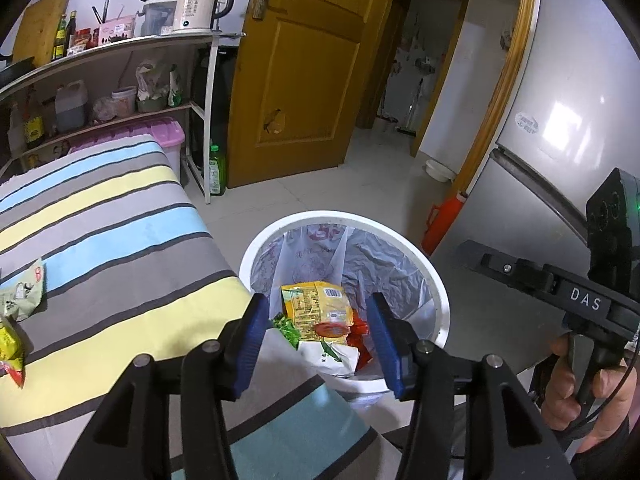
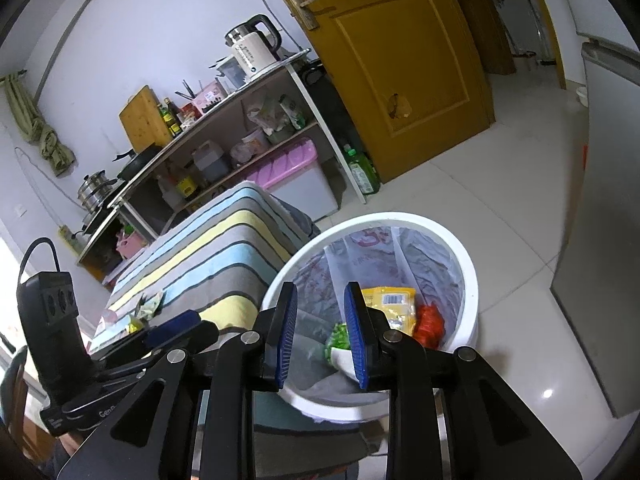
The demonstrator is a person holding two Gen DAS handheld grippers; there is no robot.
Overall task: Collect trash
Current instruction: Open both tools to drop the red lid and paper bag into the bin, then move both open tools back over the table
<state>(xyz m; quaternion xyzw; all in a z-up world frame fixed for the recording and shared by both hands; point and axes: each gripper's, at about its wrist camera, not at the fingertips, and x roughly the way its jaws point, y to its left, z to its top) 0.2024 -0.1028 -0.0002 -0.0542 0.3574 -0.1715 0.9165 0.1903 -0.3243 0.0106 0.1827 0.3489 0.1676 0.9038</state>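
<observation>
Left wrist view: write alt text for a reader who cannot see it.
The left gripper, jaws open and empty, hangs over a white trash bin lined with a plastic bag and holding a yellow wrapper among other snack packets. Left of the bin is a striped cloth with two more wrappers at its edge; the right gripper shows at far right.

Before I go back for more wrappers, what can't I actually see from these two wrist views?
- White round trash bin: its bottom is hidden in both views by the yellow snack packet and other wrappers.
- Striped cloth-covered table: the left wrist view's left edge cuts the pale green wrapper and yellow wrapper.
- Right wrist view: those wrappers are too small to identify.
</observation>
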